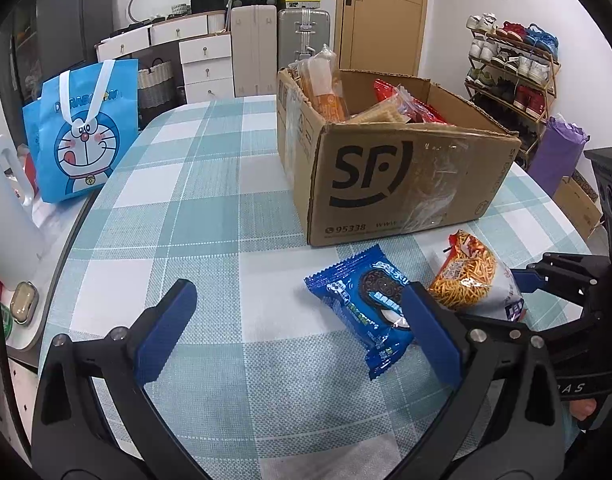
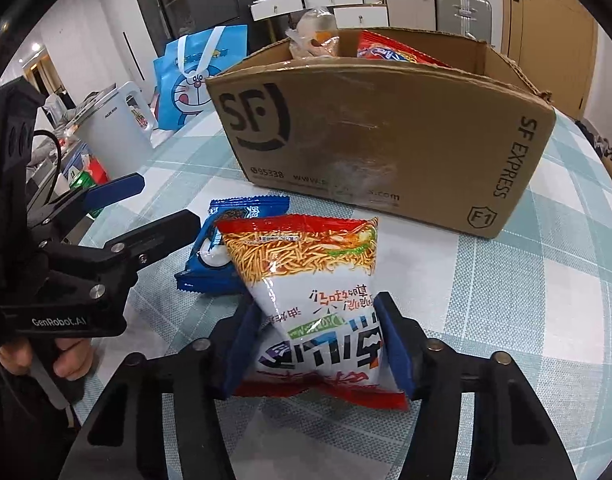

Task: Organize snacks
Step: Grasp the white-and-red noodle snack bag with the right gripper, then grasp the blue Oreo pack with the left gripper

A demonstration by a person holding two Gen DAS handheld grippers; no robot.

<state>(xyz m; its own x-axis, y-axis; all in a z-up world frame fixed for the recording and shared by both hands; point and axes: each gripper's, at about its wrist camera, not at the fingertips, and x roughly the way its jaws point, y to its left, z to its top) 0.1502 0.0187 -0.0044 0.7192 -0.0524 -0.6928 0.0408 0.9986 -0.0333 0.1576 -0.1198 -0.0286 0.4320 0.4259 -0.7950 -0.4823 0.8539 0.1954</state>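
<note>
Now the right gripper squeezes the noodle snack bag just before the cardboard box, probably to lift it in; the left gripper waits wide open.

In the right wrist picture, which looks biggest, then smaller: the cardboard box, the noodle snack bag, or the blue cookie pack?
1. Cardboard box
2. Noodle snack bag, though it's nearest the camera, which enlarges it
3. Blue cookie pack, partly hidden behind the bag
</note>
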